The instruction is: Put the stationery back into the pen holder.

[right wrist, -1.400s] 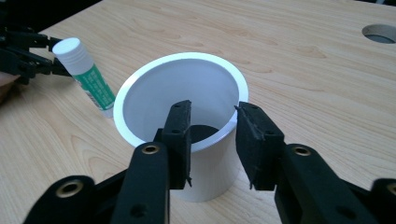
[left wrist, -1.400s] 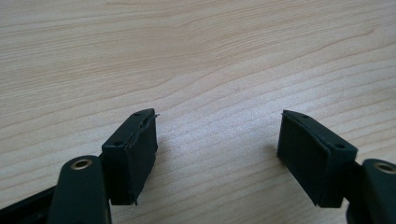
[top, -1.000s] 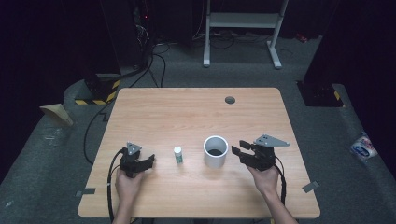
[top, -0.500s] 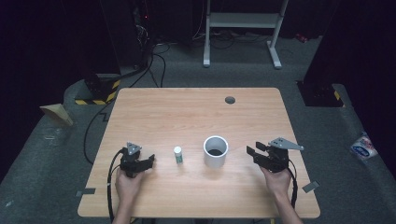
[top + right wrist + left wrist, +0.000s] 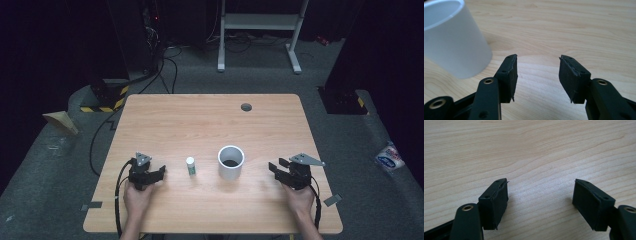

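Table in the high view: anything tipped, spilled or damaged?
Nothing stands out. The small bottle and white cup stand upright and apart on the table, with no spill; both grippers rest open at the near edge.

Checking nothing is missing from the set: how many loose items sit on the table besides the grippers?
2: a small white bottle standing left of centre near the left gripper, and a white cup to its right, nearer the right gripper. Nothing seems hidden.

No readable text, label, brand or number anywhere. Blue-and-white packet (image 5: 390, 157) on the floor, well off to the side of the right gripper (image 5: 280, 168), with print too small and blurred to make out.
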`<state>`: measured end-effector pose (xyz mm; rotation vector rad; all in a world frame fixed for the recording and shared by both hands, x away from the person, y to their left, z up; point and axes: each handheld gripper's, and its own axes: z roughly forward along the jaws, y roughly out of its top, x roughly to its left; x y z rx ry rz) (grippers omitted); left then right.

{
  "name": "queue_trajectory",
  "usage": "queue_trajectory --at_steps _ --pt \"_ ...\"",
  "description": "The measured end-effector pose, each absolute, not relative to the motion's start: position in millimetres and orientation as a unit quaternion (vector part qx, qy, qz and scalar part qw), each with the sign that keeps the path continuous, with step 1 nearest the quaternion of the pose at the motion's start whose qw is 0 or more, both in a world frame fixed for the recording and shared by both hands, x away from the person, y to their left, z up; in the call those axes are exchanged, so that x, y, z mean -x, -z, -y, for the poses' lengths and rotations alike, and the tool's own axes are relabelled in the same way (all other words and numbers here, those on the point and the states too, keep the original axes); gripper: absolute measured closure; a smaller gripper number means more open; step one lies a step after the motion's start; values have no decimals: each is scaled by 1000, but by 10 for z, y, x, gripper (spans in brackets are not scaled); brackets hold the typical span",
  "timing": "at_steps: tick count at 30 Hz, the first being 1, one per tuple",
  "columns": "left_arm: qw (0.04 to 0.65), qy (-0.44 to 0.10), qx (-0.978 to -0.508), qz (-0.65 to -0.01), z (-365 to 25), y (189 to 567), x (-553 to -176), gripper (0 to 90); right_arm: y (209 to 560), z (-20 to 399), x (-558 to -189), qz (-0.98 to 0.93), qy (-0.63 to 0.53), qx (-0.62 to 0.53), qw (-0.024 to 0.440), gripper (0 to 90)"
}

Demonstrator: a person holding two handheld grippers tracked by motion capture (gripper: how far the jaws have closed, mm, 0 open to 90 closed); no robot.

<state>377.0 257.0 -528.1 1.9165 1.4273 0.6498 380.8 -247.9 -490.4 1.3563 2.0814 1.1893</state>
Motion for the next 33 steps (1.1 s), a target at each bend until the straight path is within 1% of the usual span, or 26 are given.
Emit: queue_trajectory --at_steps 7,16,20,23,26,27,29,33 --pt "327 -248 -731 -545 -2570 5281 -3772 284 5003 2501 -3819 -754 -392 -485 208 479" --pt "327 -246 -732 -544 -2572 5280 -3774 279 5162 2516 -3843 -767 -355 -490 213 473" --pt "327 -243 -733 -544 -2558 5282 -3776 248 5223 2480 -3864 -773 -343 -490 212 468" --pt "326 -242 -736 -542 -2564 5281 -3775 245 5221 2468 -3864 -772 -343 -488 218 469" --pt "324 -240 -737 -542 -2562 5277 -3773 239 5225 2456 -3872 -776 -337 -487 219 451" --pt "321 -239 -740 -541 -2559 5273 -3767 222 5226 2448 -3876 -777 -335 -486 219 437" --pt "320 -235 -741 -541 -2551 5269 -3760 207 5226 2448 -3879 -777 -335 -485 220 435" --pt "324 -228 -747 -534 -2518 5241 -3704 206 5226 2448 -3880 -777 -334 -486 220 428"
